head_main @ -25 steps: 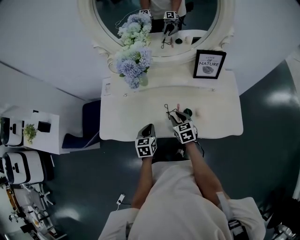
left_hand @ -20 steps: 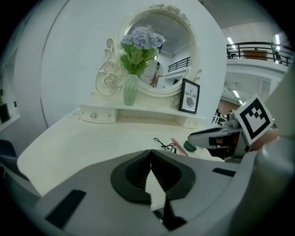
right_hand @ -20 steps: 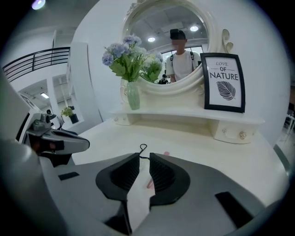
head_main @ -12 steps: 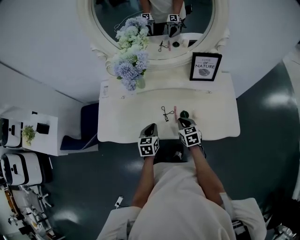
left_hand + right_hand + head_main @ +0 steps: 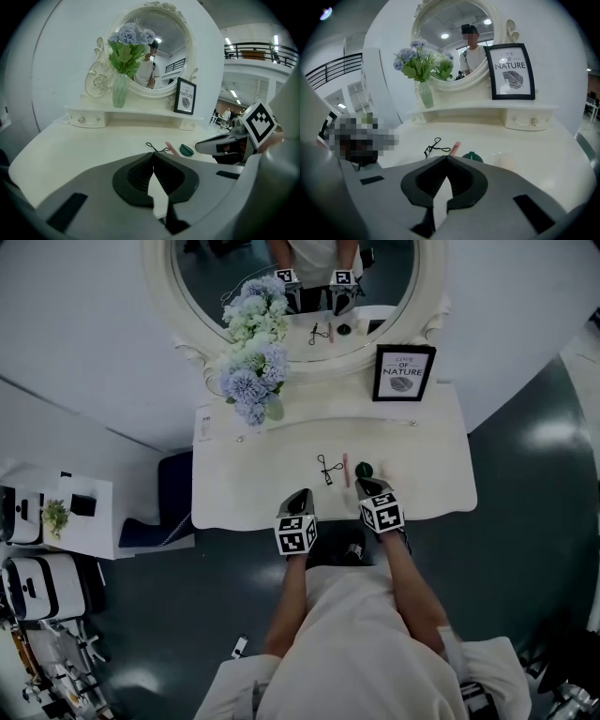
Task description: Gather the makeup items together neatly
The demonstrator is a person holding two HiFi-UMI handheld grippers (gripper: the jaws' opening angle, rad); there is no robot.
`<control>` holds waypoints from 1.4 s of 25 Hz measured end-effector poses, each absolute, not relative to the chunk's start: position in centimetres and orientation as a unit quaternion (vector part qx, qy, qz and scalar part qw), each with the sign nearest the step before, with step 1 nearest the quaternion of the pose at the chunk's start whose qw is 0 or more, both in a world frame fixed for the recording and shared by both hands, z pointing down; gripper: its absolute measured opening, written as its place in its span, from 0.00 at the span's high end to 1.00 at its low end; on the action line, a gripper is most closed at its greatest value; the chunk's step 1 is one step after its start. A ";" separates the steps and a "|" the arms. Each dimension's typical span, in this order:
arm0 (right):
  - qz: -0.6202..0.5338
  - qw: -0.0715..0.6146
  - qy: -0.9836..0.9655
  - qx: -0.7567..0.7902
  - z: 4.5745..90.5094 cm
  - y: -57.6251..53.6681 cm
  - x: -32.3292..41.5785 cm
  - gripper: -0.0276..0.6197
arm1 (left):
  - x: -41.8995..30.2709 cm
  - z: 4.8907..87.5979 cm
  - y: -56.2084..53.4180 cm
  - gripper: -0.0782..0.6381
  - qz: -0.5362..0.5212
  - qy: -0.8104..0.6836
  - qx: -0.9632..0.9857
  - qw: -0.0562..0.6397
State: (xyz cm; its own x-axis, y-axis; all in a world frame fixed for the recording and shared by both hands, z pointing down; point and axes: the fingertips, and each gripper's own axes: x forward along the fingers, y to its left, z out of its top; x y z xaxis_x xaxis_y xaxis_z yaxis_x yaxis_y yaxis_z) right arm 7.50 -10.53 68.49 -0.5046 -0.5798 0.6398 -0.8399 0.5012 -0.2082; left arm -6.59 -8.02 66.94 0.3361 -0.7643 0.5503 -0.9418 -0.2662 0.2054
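Observation:
On the white dressing table [image 5: 246,482] a black eyelash curler [image 5: 325,468], a pink stick [image 5: 345,470] and a small green round item [image 5: 364,469] lie side by side, with a pale, clear small item [image 5: 506,160] just right of them. My right gripper [image 5: 365,485] is shut and empty at the table's front edge, just short of the green item [image 5: 472,156]. My left gripper [image 5: 301,494] is shut and empty too, at the front edge left of the curler [image 5: 157,148]. The right gripper [image 5: 220,146] shows beside the items in the left gripper view.
A vase of blue and white flowers [image 5: 251,381] and a framed "Nature" picture [image 5: 404,372] stand on the raised back shelf under the oval mirror [image 5: 375,282]. A low side table [image 5: 80,517] is off to the left on the dark floor.
My right gripper has drawn back from the items to the table's front edge and its jaws have shut. The left gripper has hardly moved.

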 end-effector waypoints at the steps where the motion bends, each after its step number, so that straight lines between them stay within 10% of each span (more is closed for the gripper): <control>1: 0.258 0.253 -0.828 0.428 68.5 -10.5 7.5 0.90 | -6.6 66.9 -8.0 0.87 0.174 -0.549 0.777 0.255; 35: 0.276 0.246 -0.817 0.443 68.9 -9.7 9.3 0.90 | -5.0 67.1 -7.5 0.87 0.180 -0.532 0.789 0.248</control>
State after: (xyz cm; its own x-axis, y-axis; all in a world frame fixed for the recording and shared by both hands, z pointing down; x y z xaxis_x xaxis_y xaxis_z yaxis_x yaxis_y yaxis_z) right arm 9.32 -9.73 68.88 -0.4866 -0.5874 0.6467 -0.8594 0.4550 -0.2333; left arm -4.96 -7.51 67.09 0.3683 -0.7510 0.5480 -0.9295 -0.3107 0.1990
